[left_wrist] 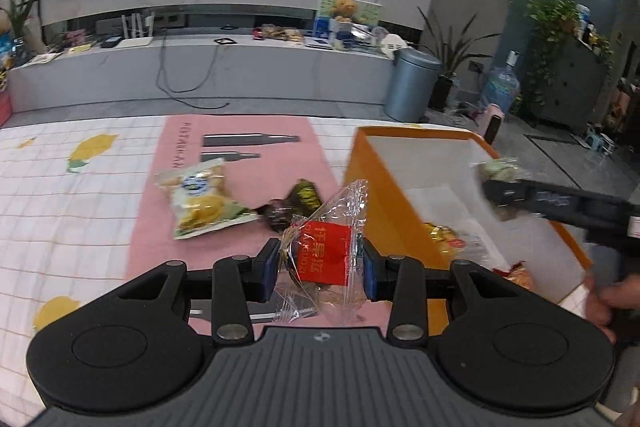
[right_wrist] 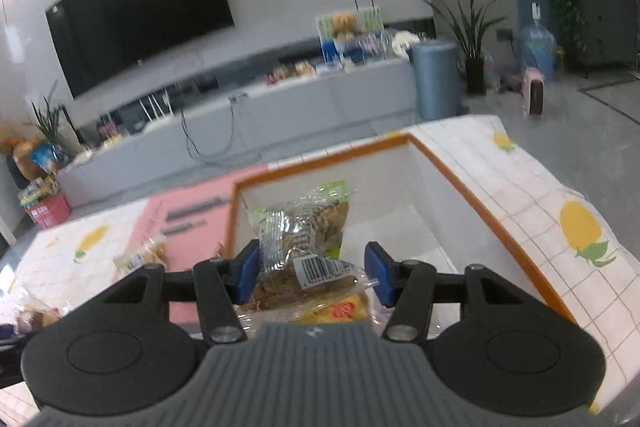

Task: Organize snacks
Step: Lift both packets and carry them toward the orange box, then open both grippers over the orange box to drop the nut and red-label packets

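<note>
Meanwhile, red-labelled packet (left_wrist: 325, 259) between pads (left_wrist: 270, 269).

the table (left_wrist: 60, 211) wears a white grid cloth printed with yellow fruit. a pink mat (left_wrist: 240, 163) lies across its middle, reaching toward the far edge. on the mat sit a pale yellow-green snack bag (left_wrist: 202, 201) and, just right of it, a dark wrapped snack (left_wrist: 292, 205). an orange box (left_wrist: 372, 183) stands by the table's far right corner, touching the mat's right edge.
</note>
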`<state>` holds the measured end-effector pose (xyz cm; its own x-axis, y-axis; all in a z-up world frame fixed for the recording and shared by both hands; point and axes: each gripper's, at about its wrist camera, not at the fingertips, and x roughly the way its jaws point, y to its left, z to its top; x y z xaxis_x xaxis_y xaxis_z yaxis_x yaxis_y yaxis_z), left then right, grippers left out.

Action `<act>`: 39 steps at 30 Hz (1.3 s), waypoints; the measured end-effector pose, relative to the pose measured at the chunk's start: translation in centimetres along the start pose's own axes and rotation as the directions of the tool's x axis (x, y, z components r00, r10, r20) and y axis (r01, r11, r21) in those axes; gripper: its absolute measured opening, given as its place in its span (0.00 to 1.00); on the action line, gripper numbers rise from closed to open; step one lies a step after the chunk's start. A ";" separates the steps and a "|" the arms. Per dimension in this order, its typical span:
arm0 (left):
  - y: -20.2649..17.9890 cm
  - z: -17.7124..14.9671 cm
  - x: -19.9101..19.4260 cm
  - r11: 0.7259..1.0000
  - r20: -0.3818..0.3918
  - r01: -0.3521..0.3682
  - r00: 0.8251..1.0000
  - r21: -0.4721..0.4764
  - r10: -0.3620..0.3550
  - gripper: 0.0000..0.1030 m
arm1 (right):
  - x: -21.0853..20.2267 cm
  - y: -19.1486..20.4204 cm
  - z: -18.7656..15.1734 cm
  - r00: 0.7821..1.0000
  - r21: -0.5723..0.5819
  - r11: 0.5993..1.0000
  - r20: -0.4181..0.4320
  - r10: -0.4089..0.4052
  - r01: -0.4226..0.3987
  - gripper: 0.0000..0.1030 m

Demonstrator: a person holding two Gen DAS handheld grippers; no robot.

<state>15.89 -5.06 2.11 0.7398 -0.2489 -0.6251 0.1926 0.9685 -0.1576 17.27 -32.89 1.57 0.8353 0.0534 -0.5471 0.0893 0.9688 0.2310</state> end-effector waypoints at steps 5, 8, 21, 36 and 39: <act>-1.6 0.5 1.1 0.999 -0.015 0.032 0.999 0.014 -0.032 0.44 | 1.8 -1.0 1.2 0.999 0.009 1.000 -0.047 -0.012 0.013 0.53; -2.3 0.8 1.4 0.999 -0.013 0.030 0.999 0.024 -0.030 0.44 | 3.8 -2.4 1.9 0.994 -0.001 0.998 -0.092 -0.065 0.065 0.53; -3.3 1.3 1.5 0.999 -0.009 0.034 0.999 0.040 -0.034 0.44 | 6.3 -3.8 0.5 0.931 -0.257 0.927 -0.173 -0.322 0.273 0.53; -3.2 0.7 0.7 0.999 -0.012 0.025 1.000 0.044 -0.025 0.44 | 7.0 -4.5 -0.2 0.895 -0.304 0.891 -0.189 -0.403 0.337 0.54; -3.2 0.7 0.6 0.999 -0.013 0.026 1.000 0.044 -0.026 0.44 | 6.8 -4.2 -0.2 0.903 -0.298 0.896 -0.177 -0.392 0.330 0.62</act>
<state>16.17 -8.27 2.77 0.7264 -0.2737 -0.6305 0.2402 0.9605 -0.1403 22.47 -36.56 -3.26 0.6234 -0.2885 -0.7268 0.1939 0.9574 -0.2138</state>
